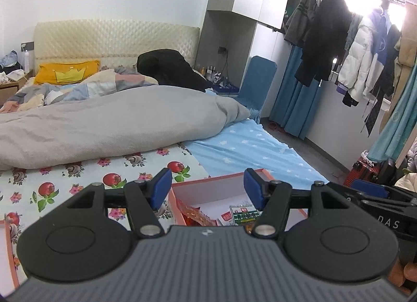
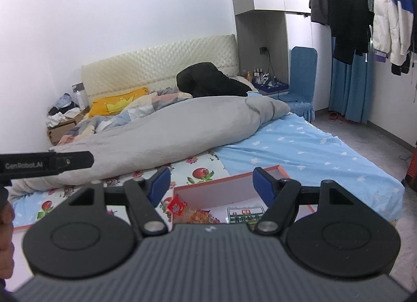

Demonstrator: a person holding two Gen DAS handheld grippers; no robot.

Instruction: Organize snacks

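Left wrist view looks forward along the left hand-held gripper (image 1: 207, 188), whose blue-padded fingers (image 1: 161, 188) stand wide apart with nothing between them. Just beyond the fingertips, an open box (image 1: 213, 180) with orange-pink edges and a pale inside rests on the bed (image 1: 86, 171), on a sheet printed with tomatoes and flowers. Inside the box lie the snacks: an orange-red packet (image 1: 198, 214) toward the left and a green-and-white packet (image 1: 243, 214) toward the right, near each other; whether they touch is unclear.

Right wrist view shows the right hand-held gripper (image 2: 211, 187), its fingers also spread apart and empty, above the same box (image 2: 221, 190). The orange-red packet (image 2: 192, 212) leans against the box's left side and the green-and-white packet (image 2: 245, 214) lies flat on the bottom. A rumpled grey duvet (image 2: 169, 135) fills the bed behind, beside a blue star-print sheet (image 2: 299, 151).

The packets look like thin, light foil or plastic pouches, so they would likely crinkle, slide and bend under pressure, and any crisp contents could crush. A gentle pinch on a sealed edge or raised corner seems the safest hold. The flat packet offers little edge to catch, so it may need nudging up against the box wall first.
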